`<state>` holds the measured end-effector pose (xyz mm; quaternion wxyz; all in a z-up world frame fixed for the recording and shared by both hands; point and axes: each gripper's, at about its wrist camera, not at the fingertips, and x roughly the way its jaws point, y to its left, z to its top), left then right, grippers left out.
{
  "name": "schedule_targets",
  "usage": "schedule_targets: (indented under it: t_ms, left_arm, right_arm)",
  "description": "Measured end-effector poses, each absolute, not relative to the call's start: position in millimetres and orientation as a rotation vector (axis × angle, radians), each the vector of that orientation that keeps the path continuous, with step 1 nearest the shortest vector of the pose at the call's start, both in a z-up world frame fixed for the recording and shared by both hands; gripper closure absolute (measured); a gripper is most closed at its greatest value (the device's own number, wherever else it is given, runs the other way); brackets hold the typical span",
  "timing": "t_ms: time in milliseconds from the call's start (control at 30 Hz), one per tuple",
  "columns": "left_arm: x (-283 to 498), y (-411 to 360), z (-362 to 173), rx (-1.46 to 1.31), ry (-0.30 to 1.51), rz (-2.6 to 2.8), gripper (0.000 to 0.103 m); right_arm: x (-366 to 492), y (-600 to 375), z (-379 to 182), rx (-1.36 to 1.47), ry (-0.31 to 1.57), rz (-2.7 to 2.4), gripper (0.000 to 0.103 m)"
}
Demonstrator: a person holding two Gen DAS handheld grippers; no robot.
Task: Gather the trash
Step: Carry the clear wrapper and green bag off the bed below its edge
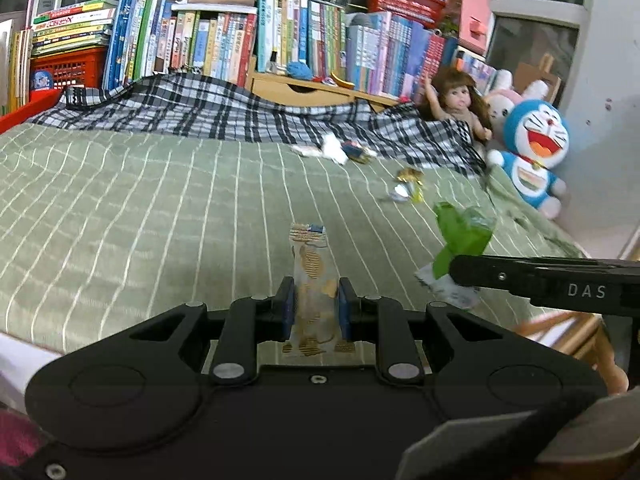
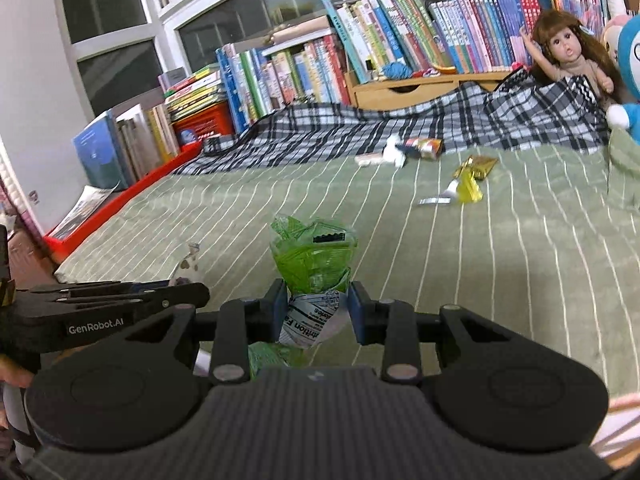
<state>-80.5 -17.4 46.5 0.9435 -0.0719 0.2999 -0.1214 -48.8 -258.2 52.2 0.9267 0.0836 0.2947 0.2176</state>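
My left gripper (image 1: 316, 300) is shut on a clear wrapper with gold print (image 1: 310, 268), held upright above the green striped bed. My right gripper (image 2: 318, 304) is shut on a crumpled green snack wrapper (image 2: 312, 252) with a white label. The green wrapper (image 1: 460, 236) also shows in the left wrist view, with the right gripper's black body (image 1: 540, 280) beside it. In the right wrist view the left gripper (image 2: 188, 292) comes in from the left with the clear wrapper (image 2: 188, 264) at its tip. Gold and silver wrappers (image 2: 468, 180) lie farther back, and white paper with a packet (image 2: 404, 148) near the plaid blanket.
The green striped bedspread (image 1: 140, 200) fills the middle. A plaid blanket (image 1: 200, 108) lies along the back, before rows of books (image 1: 224, 44). A doll (image 1: 460, 104) and a blue plush toy (image 1: 532, 144) sit at the far right. A wicker basket rim (image 1: 568, 332) shows low right.
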Motion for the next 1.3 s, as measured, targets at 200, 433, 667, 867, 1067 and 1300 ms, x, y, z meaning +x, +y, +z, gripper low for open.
schedule_targets:
  t_ms: [200,433,667,867,1067,1300]
  left_arm:
    - [-113.8,-22.9,37.4,-0.108,0.623,-0.259,0.082]
    - [-135.5,-26.6,23.2,-0.087,0.663,-0.271,0.082]
    - [-143.5,-28.9,-3.2,-0.079,0.734,-0.257,0.082]
    - [-142.1,-30.8,-28.7,-0.063,0.805,-0.247,0.082]
    - [-139.3,-34.0,-54.7,-0.045,0.873,-0.244,0.082]
    - [-136.7,-38.0,-76.6,-0.032,0.941,-0.241,0.082]
  right_arm:
    - [-73.9,-257.9,44.7,0.172,0.626,0.468,0.065]
    - [-91.1,-259.3,27.1,0.183,0.676,0.475,0.065]
    - [-97.6,-255.9,2.9,0.176,0.740,0.470,0.064]
    - [-97.7,-253.2,-19.1,0.171,0.798,0.462,0.064]
    - [-97.1,-249.5,-43.4,0.160,0.863,0.450,0.063]
    - [-96.0,-246.6,-59.3,0.160,0.905,0.443,0.062]
